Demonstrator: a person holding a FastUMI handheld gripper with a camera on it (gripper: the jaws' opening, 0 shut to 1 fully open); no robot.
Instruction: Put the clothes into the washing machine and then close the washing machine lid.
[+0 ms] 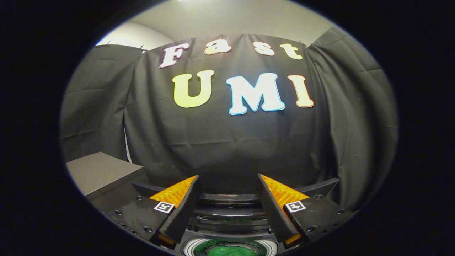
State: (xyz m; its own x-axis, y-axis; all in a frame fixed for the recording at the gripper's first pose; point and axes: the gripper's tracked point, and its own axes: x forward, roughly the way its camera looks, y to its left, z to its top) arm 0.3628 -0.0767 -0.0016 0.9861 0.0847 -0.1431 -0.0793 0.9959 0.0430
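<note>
- Hovering wide and empty, the tool [227, 185] sits above the washing machine [229, 213].
- Green clothes [227, 251] lie inside; lid may get missed.

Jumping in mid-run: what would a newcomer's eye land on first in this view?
The open gripper, its two fingers spread apart with nothing between them. Below and between the fingers, the round washing machine opening with green clothes inside. A grey box sits beyond the left finger, against the black cloth wall.
</note>
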